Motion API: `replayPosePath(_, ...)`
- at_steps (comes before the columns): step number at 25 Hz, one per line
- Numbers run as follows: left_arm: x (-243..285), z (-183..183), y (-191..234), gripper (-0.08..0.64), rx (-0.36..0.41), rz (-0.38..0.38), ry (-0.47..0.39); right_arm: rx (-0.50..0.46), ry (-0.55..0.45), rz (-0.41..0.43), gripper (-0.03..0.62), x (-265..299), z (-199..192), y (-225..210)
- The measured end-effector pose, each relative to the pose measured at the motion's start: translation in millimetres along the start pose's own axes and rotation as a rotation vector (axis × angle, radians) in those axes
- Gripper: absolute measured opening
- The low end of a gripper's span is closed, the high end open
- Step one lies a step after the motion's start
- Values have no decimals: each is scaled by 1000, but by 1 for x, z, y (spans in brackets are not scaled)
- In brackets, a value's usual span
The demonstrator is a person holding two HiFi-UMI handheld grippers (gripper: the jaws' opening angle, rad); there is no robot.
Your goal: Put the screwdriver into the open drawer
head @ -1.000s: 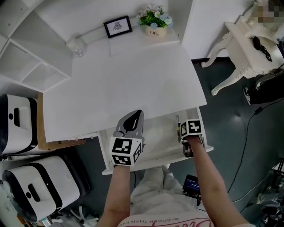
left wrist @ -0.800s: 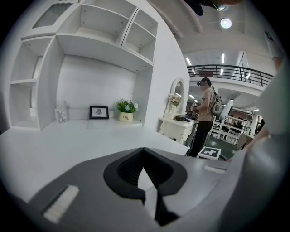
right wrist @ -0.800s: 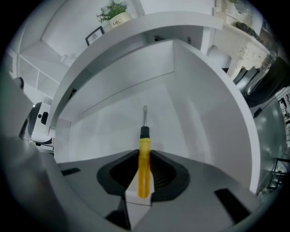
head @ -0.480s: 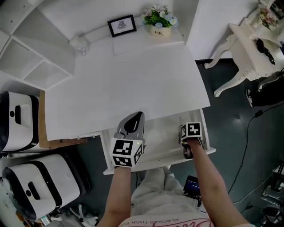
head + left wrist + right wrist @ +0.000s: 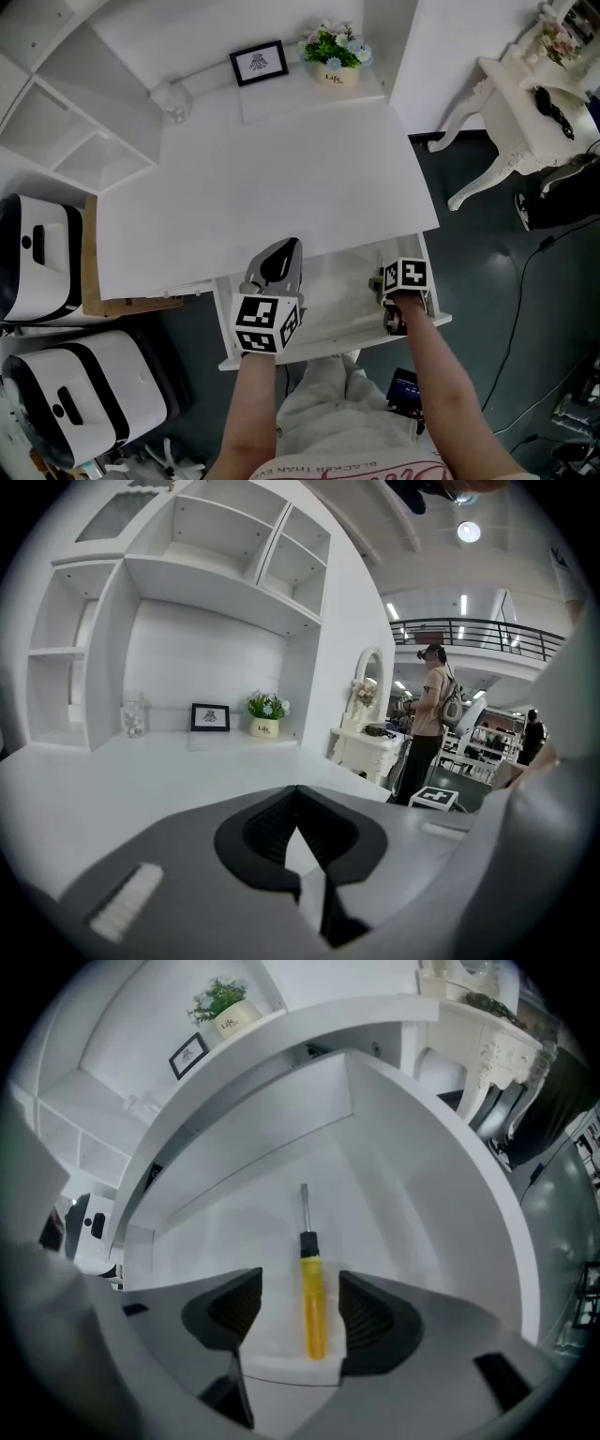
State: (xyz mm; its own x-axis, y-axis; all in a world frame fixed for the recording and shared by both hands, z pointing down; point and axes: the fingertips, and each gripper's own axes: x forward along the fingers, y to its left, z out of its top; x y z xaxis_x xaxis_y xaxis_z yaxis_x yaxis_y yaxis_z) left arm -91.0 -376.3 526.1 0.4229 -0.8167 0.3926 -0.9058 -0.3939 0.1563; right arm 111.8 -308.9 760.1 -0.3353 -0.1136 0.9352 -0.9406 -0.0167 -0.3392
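The yellow screwdriver point(image 5: 314, 1307) lies flat on the floor of the open drawer point(image 5: 412, 1147). Its handle is on the near side and its metal tip points to the far side. It looks like it is already in the right place.

The right gripper point(image 5: 300, 1288) points down into the drawer. Its jaws have just been opening and now they stand wide. The screwdriver is between them, with one jaw on its left and one on its right, but the pads do not press on it. I think this is how the tool gets let go, so it can stay there by itself.

The left gripper point(image 5: 298, 841) has its jaws closed together with nothing in them. It hangs over the near edge of the desk point(image 5: 281, 178), to the left of the other gripper. It seems to have no job right now, so it just keeps out of the way.

Count: one screwdriver, one open drawer, two grippers. At the far side of the desk stand one picture frame point(image 5: 259, 62) and one pot of flowers point(image 5: 331, 52).
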Motion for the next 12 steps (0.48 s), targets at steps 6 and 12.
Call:
replayPosePath(6,-5,17,-4,6,15,-5,-36,-9,-38,6,255,-15,5,5)
replayPosePath(12,-15,33,-12,6,27,-4,-73,-20,-98,33,255,-39,13,11)
